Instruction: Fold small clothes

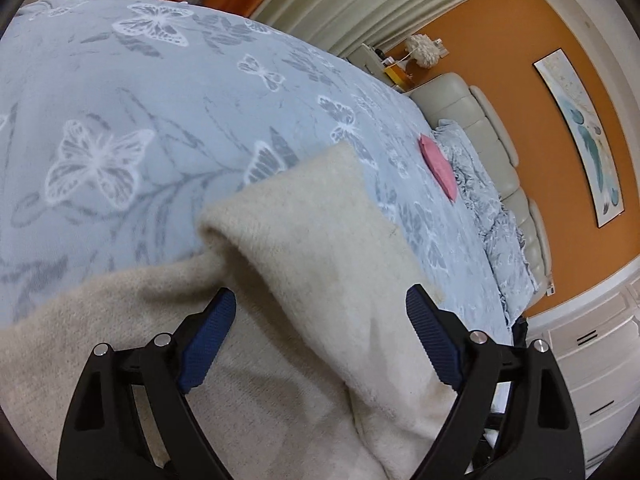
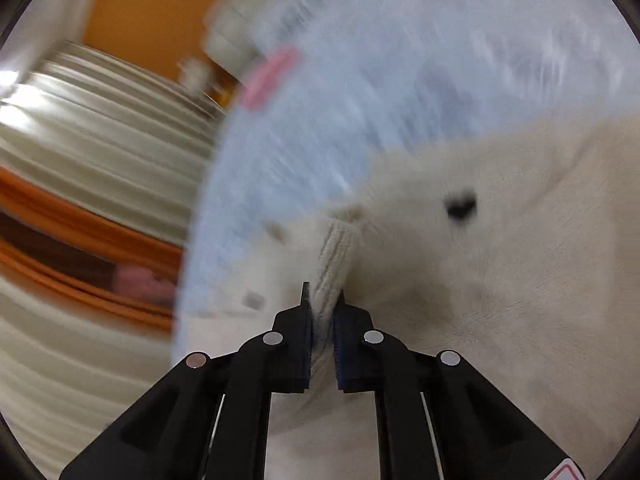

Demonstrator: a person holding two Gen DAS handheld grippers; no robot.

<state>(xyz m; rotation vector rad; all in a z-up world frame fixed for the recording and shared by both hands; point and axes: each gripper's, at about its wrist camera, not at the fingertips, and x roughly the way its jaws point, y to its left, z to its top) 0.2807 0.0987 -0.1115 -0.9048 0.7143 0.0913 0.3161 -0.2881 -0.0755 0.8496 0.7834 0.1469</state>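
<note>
Cream sweater (image 1: 304,248), fuzzy knit, lying on the bed (image 1: 120,92) over a pale blue bedspread with white butterfly print. In the left wrist view one part of it is folded over the rest, forming a rounded fold edge toward the middle of the bed; more cream fabric spreads below and to the left, running out of frame at the bottom.

Left gripper (image 1: 320,308): fingers spread wide, one on each side of the folded part, pads not pressing on the fabric. Nothing held.

Right gripper (image 2: 323,300): fingers closed tight on a ribbed edge of the sweater (image 2: 460,280), the ribbing bunched and standing up between the pads. A small dark heart-shaped mark (image 2: 461,205) shows on the cream fabric beyond.

Pink folded cloth (image 1: 438,168) lies farther up the bed, well apart from the sweater, near a crumpled blue-white quilt (image 1: 496,216) against the padded headboard (image 1: 472,104).

Hard to read: the right wrist view is heavily motion-blurred; the bedspread pattern smears to streaks, the pink cloth (image 2: 268,76) is only a smudge. Which ribbed edge is held (cuff, hem or collar) cannot be told. The sweater's full outline is cut off in both views.
</note>
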